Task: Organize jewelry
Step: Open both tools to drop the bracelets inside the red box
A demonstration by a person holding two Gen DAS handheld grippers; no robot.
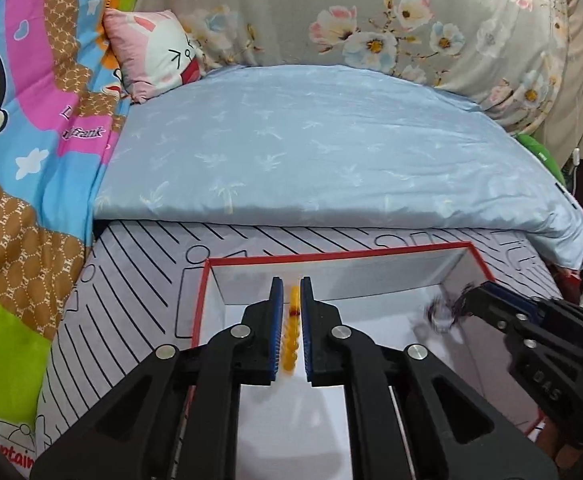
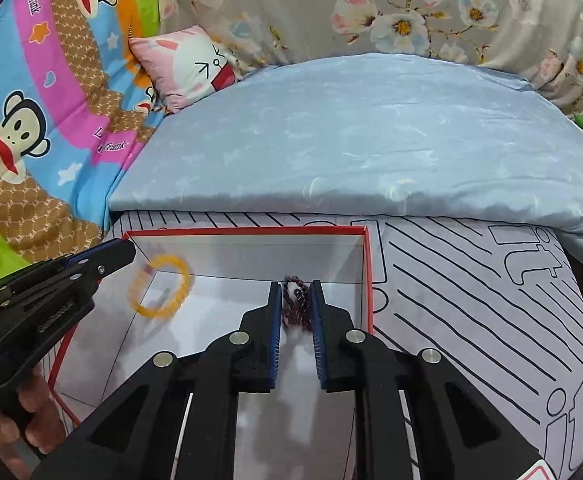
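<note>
The left gripper (image 1: 291,304) pinches a yellow bead bracelet (image 1: 292,330) between its pads, above the open white box (image 2: 251,254). The right gripper (image 2: 296,306) pinches a dark bead bracelet (image 2: 297,304) over the same box, beside it. Both bracelets look light, floppy and smooth, so they could slip; hold across the beads. The box is roomy inside, with its red rim (image 1: 331,255) just ahead of both tips.

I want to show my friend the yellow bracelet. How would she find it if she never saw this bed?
Look on the bed for the open box with the red rim, white inside. The yellow bead bracelet hangs over the box's left side, gripped in the left claw. The only other jewelry is a dark purple bead string in the right claw, so yellow gives it away.
</note>
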